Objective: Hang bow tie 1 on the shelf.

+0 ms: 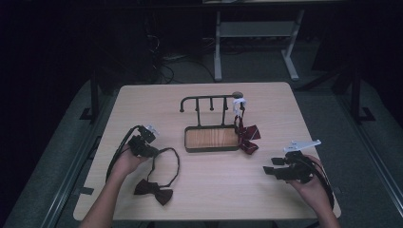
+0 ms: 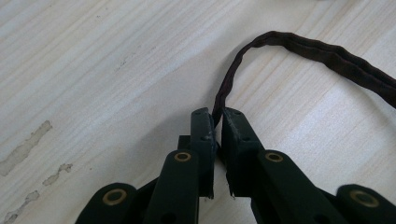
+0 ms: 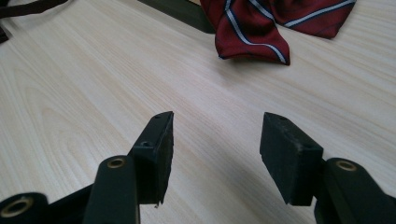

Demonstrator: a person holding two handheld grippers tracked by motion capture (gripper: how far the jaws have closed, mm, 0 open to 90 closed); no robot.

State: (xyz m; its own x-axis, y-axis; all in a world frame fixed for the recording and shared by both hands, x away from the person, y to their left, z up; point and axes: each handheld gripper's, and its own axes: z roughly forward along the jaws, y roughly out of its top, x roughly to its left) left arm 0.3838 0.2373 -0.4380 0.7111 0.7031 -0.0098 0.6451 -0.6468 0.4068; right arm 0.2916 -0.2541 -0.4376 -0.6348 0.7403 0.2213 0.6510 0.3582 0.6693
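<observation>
Dark bow tie [image 1: 153,191]: near the table's [image 1: 266,199] front-left edge.
Strap [image 2: 233,77]: pinched by the left gripper [image 1: 151,151].
Right gripper [image 3: 215,154]: spread, holding nothing, front-right corner.
Red striped tie [image 1: 247,135]: beside the rack [image 1: 211,138], mid-table.

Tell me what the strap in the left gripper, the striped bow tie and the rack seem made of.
Strap: dark woven fabric, matte, with a stitched, slightly puckered edge.
Striped bow tie: red cloth with a faint sheen, soft folds, probably satin-like.
Rack: thin black rods, likely painted metal; its tray floor looks like wood grain.

Dark room; grey floor [image 1: 328,109]; white-legged desk [image 1: 256,28] behind.
</observation>
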